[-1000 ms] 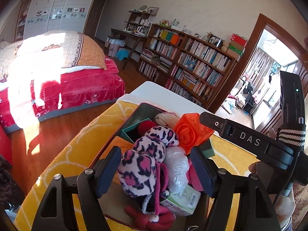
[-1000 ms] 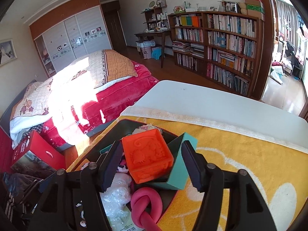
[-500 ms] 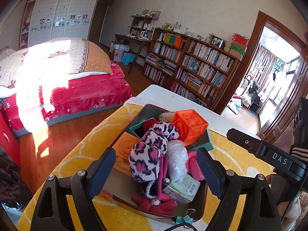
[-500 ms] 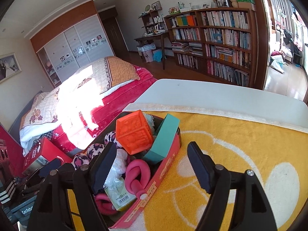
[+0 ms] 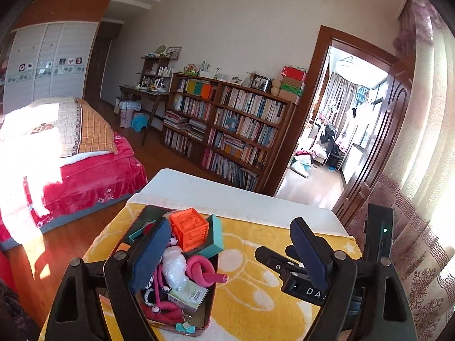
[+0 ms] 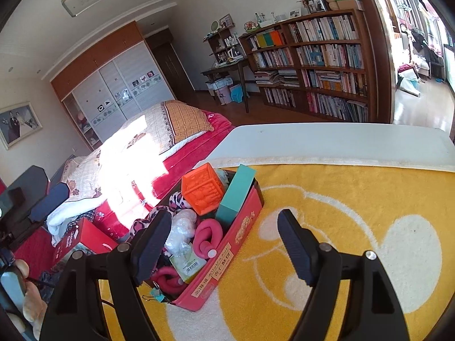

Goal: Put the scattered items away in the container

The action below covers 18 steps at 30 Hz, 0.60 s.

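Both claws stand apart and empty: the left gripper (image 5: 227,253) over the red container (image 6: 241,233), the right gripper (image 6: 224,241) beside its wall. The orange cube (image 6: 202,189) tops the pile inside. Bare yellow towel (image 6: 355,199) stretches beyond to the white table edge (image 6: 327,142).

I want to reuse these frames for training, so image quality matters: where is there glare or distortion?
Left wrist view: sunlight blows out the bed and curtain; the doorway bows. Right wrist view: the same glare on the bed; the bookshelf curves. The red tin stays sharp.
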Motion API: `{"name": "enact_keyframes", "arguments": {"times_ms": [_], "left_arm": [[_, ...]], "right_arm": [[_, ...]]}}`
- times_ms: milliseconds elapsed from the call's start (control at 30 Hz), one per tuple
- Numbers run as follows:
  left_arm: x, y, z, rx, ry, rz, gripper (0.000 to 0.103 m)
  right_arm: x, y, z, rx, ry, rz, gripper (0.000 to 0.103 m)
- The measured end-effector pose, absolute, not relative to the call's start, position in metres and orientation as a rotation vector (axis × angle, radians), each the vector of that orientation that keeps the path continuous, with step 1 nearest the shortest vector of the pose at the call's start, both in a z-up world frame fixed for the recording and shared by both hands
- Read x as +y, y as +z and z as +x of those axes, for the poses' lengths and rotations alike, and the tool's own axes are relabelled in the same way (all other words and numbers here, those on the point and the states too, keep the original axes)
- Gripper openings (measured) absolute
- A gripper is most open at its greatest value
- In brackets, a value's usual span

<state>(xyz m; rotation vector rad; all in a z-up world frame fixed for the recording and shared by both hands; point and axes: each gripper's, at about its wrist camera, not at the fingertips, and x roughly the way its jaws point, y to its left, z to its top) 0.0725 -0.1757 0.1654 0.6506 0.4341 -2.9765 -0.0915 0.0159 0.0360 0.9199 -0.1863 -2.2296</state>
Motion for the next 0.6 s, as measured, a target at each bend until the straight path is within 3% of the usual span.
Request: {"name": "enact_keyframes", "arguments": {"times_ms": [100,167,600], "left_arm": [[-0.171,0.166,0.083,0.341,-2.938,0.621,0.09],[-0.178,0.155,0.089,0.351,-2.894,0.672,0.101],[-0.204,0.098,0.13,0.29,-2.686,0.837,0.102]], "right_arm": [[0.023,0.034,-0.086,-0.164,-2.241,0.915,0.081],[0.025,0.03,-0.083,-0.143,-2.244,0.929,0.081],[0.019,0.017,-0.036,-0.012,-2.193,0.956,0.081]]}}
